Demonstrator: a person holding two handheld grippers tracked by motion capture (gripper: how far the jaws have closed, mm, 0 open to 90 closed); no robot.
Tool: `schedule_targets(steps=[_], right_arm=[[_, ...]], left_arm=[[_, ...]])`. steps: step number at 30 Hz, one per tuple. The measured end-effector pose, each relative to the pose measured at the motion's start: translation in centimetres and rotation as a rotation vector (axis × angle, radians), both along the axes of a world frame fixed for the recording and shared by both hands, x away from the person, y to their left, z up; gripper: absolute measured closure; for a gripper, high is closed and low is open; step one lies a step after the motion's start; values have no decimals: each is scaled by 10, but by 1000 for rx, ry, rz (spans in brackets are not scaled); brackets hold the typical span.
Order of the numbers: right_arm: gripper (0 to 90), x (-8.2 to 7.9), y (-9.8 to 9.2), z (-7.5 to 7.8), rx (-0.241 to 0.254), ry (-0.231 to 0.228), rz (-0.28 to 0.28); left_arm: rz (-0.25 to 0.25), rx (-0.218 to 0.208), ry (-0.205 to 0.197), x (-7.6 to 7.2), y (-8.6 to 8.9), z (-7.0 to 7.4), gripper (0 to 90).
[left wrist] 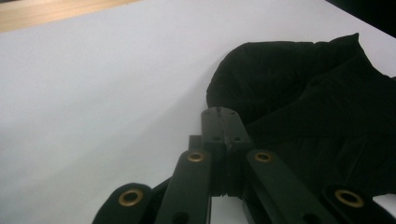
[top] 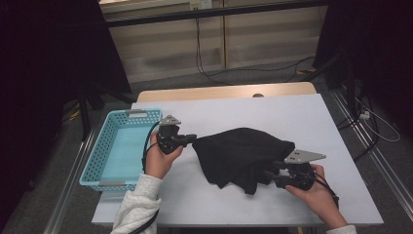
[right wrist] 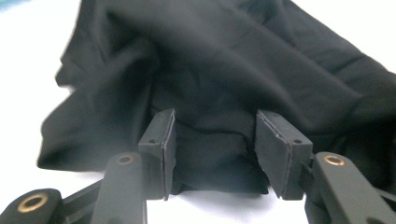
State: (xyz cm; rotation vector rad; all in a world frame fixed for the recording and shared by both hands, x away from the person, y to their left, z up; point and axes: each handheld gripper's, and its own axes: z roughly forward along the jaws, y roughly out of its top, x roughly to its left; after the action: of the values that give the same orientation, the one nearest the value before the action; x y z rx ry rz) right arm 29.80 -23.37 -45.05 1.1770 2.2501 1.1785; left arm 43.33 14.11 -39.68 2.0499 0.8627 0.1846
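Note:
A crumpled black cloth (top: 241,153) lies in the middle of the white-covered table (top: 302,117). My left gripper (top: 193,138) is shut, and its tips rest at the cloth's left edge. In the left gripper view the shut jaws (left wrist: 223,116) end right beside the black cloth (left wrist: 317,102), and no fabric shows between the pads. My right gripper (top: 269,171) is at the cloth's front right edge. In the right gripper view it (right wrist: 212,149) stands open, with a fold of the cloth (right wrist: 210,60) lying between its pads (right wrist: 161,140).
A teal plastic basket (top: 96,151) stands at the table's left edge, just behind my left hand. The wooden tabletop (top: 224,91) shows beyond the white cover. Cables run across the floor behind and to the right of the table.

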Motion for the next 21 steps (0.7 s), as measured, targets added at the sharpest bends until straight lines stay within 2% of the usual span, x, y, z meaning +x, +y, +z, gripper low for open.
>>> schedule_targets(steps=[1, 2, 3, 4, 6, 7, 9, 10, 11, 12, 13, 14, 15, 16, 17, 18, 20, 21], right_arm=[[483, 0, 0, 0, 0, 0, 0], [539, 2, 4, -4, -35, 10, 0], [628, 2, 5, -5, -47, 17, 2], [628, 2, 5, -5, -47, 17, 2], [780, 3, 5, -8, -68, 25, -5], [862, 4, 1, -9, -58, 28, -1], [866, 4, -1, -8, -55, 29, -7], [870, 4, -7, -5, -38, 26, -27], [870, 4, -7, -5, -38, 26, -27], [873, 3, -15, 0, -22, 8, -46], [873, 3, -15, 0, -22, 8, -46], [873, 2, -18, 2, -9, 1, -55], [873, 1, -21, 4, 1, -9, -63], [873, -1, -25, 8, 8, -26, -81], [874, -2, -25, 9, 12, -35, -90], [873, -2, -26, 10, 17, -38, -89], [873, -4, -24, 10, 9, -33, -84], [873, -4, -22, 8, 5, -31, -77]], left_arm=[[0, 0, 0, 0, 0, 0, 900], [-2, 4, 7, 0, -1, -2, 900], [-6, 5, 10, 0, -1, -2, 900], [-6, 5, 10, 0, -1, -2, 900], [-9, 2, 15, -1, -3, -3, 900], [-16, 1, 9, -1, -6, -3, 900], [-19, -7, 2, -2, -7, -2, 892], [-27, -2, -37, -4, -12, 0, 839], [-27, -2, -37, -4, -12, 0, 750], [-39, -7, -52, -8, -23, 1, 664], [-39, -7, -52, -8, -23, 1, 593], [-67, -25, -59, -10, -29, 0, 593], [-82, -30, -63, -11, -35, -1, 521], [-113, -32, -69, -16, -51, -3, 379], [-133, -37, -61, -19, -59, -5, 327], [-133, -37, -61, -19, -59, -5, 296], [-187, -48, -50, -25, -76, -8, 265], [-246, -22, -51, -32, -91, -12, 243]])
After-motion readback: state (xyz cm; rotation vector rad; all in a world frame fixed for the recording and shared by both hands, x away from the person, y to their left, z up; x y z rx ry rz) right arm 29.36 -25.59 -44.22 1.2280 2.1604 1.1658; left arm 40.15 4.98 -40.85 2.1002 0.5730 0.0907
